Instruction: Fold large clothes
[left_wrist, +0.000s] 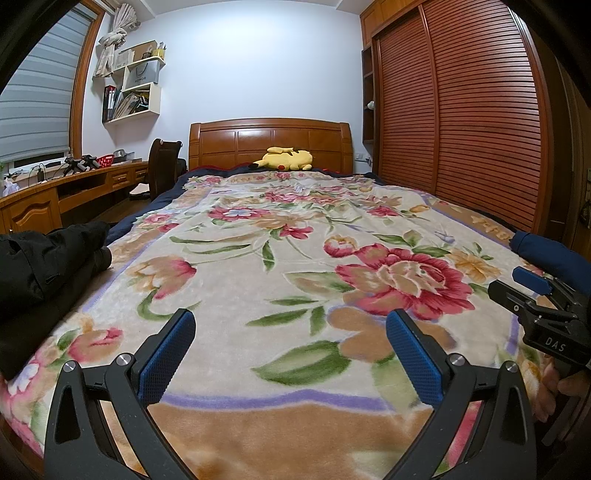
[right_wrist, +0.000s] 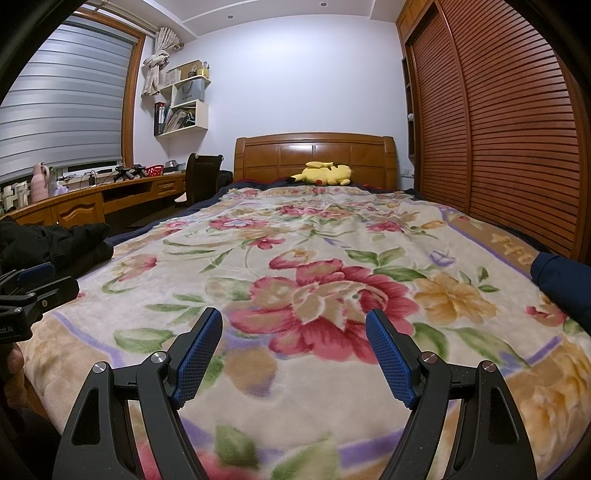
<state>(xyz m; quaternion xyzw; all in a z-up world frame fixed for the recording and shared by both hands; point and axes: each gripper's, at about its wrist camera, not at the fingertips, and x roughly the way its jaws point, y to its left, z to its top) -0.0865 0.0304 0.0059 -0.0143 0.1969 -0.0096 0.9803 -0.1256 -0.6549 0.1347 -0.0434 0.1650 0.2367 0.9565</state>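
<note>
A black garment (left_wrist: 40, 266) lies bunched at the left edge of the bed; it also shows in the right wrist view (right_wrist: 55, 243). A dark blue garment (left_wrist: 546, 251) lies at the bed's right edge, also seen in the right wrist view (right_wrist: 565, 288). My left gripper (left_wrist: 291, 328) is open and empty, low over the foot of the floral blanket (left_wrist: 295, 240). My right gripper (right_wrist: 293, 328) is open and empty beside it, over a large red flower. Each gripper shows at the edge of the other's view: the right gripper (left_wrist: 532, 284), the left gripper (right_wrist: 37, 280).
A yellow plush toy (left_wrist: 286, 159) lies by the wooden headboard (left_wrist: 269, 138). A louvred wardrobe (left_wrist: 461, 122) runs along the right. A desk (left_wrist: 55, 192), a chair (left_wrist: 162, 166) and wall shelves (left_wrist: 136, 92) stand on the left under the window.
</note>
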